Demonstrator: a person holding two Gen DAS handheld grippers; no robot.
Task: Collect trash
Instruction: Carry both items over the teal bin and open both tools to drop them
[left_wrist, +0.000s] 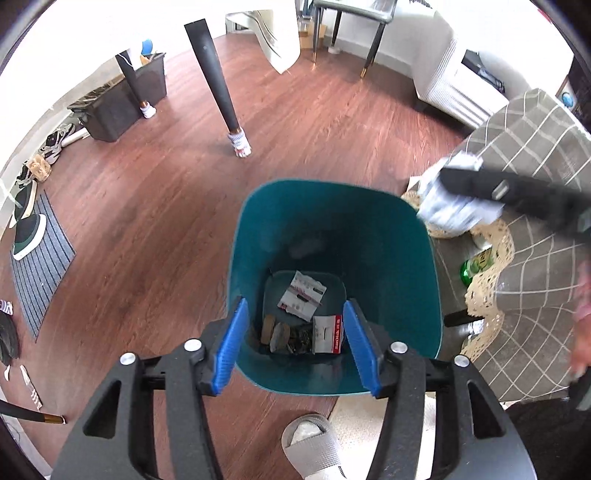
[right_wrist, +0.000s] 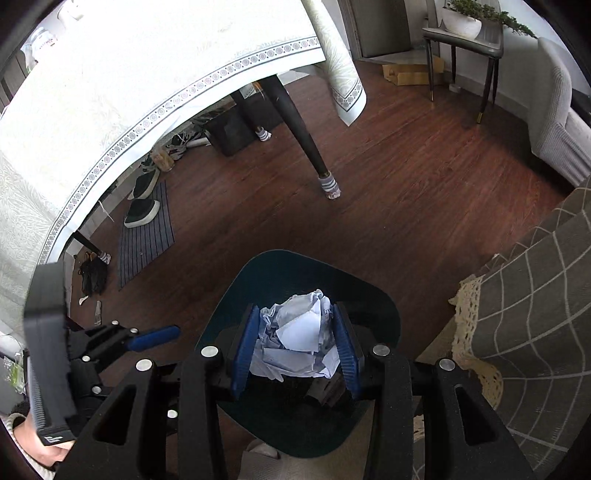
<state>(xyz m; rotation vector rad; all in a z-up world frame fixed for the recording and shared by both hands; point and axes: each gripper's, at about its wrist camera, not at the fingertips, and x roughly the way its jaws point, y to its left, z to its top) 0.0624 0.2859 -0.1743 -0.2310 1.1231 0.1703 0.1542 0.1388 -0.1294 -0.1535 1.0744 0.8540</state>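
A teal trash bin (left_wrist: 369, 206) stands on the wood floor, with paper wrappers and small scraps (left_wrist: 303, 297) at its bottom. My left gripper (left_wrist: 299, 347) is open and empty, its blue pads straddling the bin's near rim. My right gripper (right_wrist: 295, 347) is shut on a crumpled white paper wad (right_wrist: 295, 332) and holds it above the bin (right_wrist: 380, 306). In the left wrist view the wad (left_wrist: 454, 210) shows blurred at the bin's right rim, under the right gripper's black finger (left_wrist: 480, 181).
A grey checked cloth with lace edging (left_wrist: 535, 266) hangs right of the bin. A green bottle (left_wrist: 469, 273) stands under it. A black table leg (left_wrist: 221, 88) rises behind the bin. A striped mat with shoes (left_wrist: 37, 254) lies left. A grey slipper (left_wrist: 314, 443) is near.
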